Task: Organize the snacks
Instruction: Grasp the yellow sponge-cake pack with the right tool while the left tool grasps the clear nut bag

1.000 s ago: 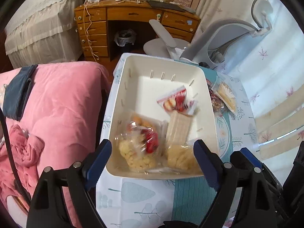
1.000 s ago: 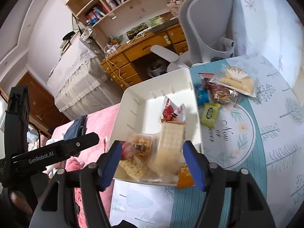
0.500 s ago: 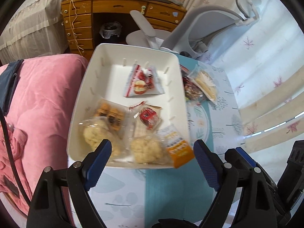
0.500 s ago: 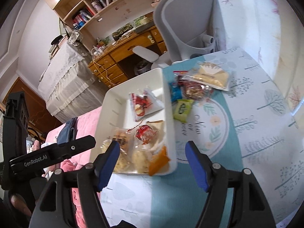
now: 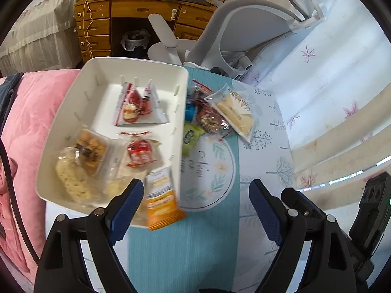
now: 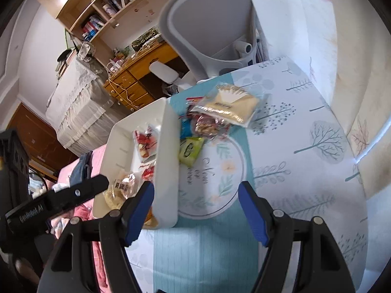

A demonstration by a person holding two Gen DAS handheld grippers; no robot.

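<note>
Black claw [image 5: 195, 205] frames, blue ribbed pads [image 6: 140, 211], silver screws.

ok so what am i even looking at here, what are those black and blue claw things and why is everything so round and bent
No robot here: a person holds a two-finger gripper in each hand, and each gripper carries a fisheye camera looking forward along its fingers, which is why everything curves. One picture comes from the left gripper, the other from the right gripper. The blue parts are the finger pads. Both grippers are open and hold nothing.

Below them is a table with a tree-patterned cloth. On it stands a white bin with several wrapped snacks inside; an orange packet hangs over its near rim. Beside the bin, on the cloth, lies a small pile of snacks not yet put away, including a green packet and a clear bag of pale wafers. Behind the table are a grey chair and a wooden desk.
</note>
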